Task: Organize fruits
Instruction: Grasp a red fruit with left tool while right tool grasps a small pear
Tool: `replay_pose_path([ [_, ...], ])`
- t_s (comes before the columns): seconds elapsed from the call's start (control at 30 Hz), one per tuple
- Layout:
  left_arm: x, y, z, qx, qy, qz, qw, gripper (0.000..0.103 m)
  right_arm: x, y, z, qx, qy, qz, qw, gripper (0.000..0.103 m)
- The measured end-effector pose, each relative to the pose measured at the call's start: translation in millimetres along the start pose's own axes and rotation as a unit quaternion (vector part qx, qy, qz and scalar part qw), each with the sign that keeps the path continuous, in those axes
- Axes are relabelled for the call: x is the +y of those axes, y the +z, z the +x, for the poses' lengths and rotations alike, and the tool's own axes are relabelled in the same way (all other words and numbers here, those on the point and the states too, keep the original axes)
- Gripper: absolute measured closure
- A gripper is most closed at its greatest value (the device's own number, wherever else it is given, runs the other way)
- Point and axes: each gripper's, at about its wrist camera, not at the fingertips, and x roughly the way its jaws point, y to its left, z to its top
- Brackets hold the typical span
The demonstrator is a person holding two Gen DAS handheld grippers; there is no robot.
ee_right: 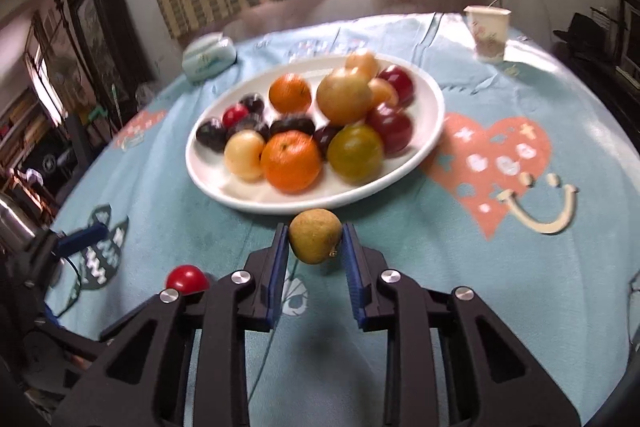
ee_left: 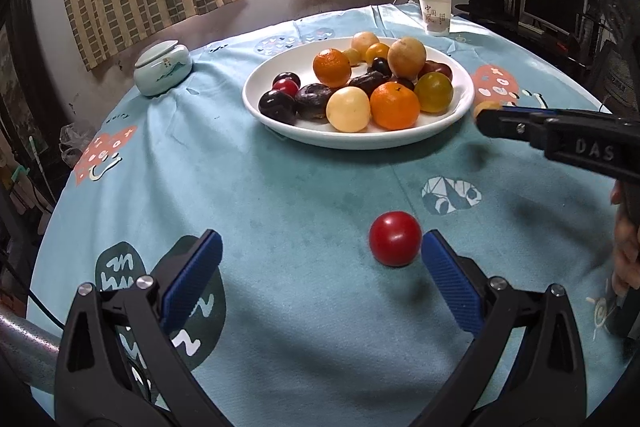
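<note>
While our right tongs (ee_right: pixel 315 243) pinch the small brown fruit (ee_right: pixel 314 235) only at the tips, it could slip short of the white plate (ee_right: pixel 430 139); left tongs (ee_left: pixel 322 259) spread beside the red fruit (ee_left: pixel 395 243).

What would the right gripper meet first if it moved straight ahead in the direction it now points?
Probably the white plate: its near rim lies just beyond the small brownish fruit that the right gripper holds. Depth is unclear, so it might pass over the rim and reach the orange.

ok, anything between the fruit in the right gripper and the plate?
Nothing visible. The right gripper is shut on the small brown fruit just short of the white plate's near rim; only bare tablecloth lies between.
</note>
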Motion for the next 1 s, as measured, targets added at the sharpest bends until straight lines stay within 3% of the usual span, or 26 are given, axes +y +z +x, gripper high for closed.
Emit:
replay_pose_path([
  [0.37,-27.6,7.9,10.6,0.008,-0.013,0.029,0.9995,0.003,-18.9,-8.1,-20.7,-0.016,0.021,0.034,0.999,0.076],
  [0.53,-35.1,6.4,13.2,0.006,-0.011,0.045,0.9989,0.009,-18.8,-8.4,-21.9,-0.017,0.021,0.034,0.999,0.076],
  [0.73,-38.5,5.0,21.8,0.022,-0.014,0.052,0.9983,0.026,-17.9,-8.8,-21.4,-0.015,0.016,0.032,0.999,0.076],
  [0.83,-38.9,3.7,24.6,0.029,-0.018,0.051,0.9981,0.039,-18.5,-8.7,-19.8,-0.013,0.015,0.032,0.999,0.076],
  [0.9,-38.7,3.0,26.4,0.035,-0.023,0.05,0.9979,0.055,-19.0,-8.9,-19.5,-0.013,0.014,0.033,0.999,0.076],
  [1.0,-38.6,2.2,27.2,0.038,-0.033,0.048,0.9975,0.064,-19.3,-9.0,-18.7,-0.012,0.013,0.033,0.999,0.076],
])
